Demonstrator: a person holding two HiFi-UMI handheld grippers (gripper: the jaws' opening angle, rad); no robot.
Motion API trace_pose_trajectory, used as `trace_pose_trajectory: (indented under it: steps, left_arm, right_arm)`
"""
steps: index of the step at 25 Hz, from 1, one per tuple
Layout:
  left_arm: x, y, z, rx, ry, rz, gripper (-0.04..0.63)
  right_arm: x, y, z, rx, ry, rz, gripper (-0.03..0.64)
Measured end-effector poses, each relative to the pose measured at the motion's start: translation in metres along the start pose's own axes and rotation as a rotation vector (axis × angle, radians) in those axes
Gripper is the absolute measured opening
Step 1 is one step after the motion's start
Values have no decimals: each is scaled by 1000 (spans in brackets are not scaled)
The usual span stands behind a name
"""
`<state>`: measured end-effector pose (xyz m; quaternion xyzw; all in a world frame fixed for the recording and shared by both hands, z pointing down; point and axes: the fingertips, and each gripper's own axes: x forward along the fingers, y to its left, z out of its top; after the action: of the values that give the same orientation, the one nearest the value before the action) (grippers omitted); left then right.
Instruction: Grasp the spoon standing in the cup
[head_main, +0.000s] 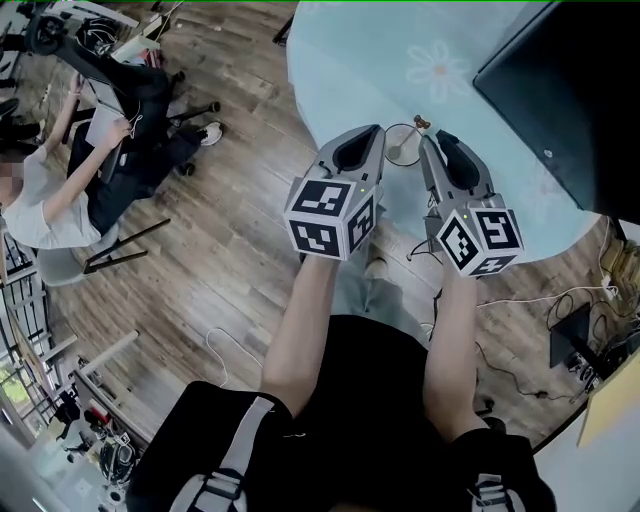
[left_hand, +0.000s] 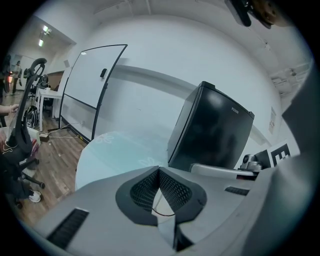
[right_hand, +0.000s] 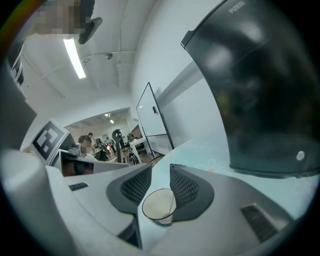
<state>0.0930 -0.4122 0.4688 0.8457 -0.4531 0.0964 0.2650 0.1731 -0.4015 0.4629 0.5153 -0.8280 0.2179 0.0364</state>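
Observation:
A clear cup stands near the front edge of the pale blue round table. A spoon with a small brown figure on its end leans in it. My left gripper is just left of the cup. In the left gripper view its tips meet with nothing seen between them. My right gripper is just right of the cup. In the right gripper view it stands open above the cup, with the thin spoon handle by the right pad, untouched.
A black box-like appliance stands on the table's far right, close to the right gripper. The table edge runs just under both grippers. A seated person and chairs are at the left, cables lie on the wooden floor at the right.

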Motion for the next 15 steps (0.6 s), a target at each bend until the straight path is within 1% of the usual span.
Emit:
trace_pose_trajectory:
  steps: [10,15]
  left_arm:
    - [15,8,-7,-17,24,18,9]
    - [19,19,-15,4,53,38,9]
  right_arm:
    - [15,-16,-12,20,30,-11,118]
    - [23,-23,-22,26,53,-29,118]
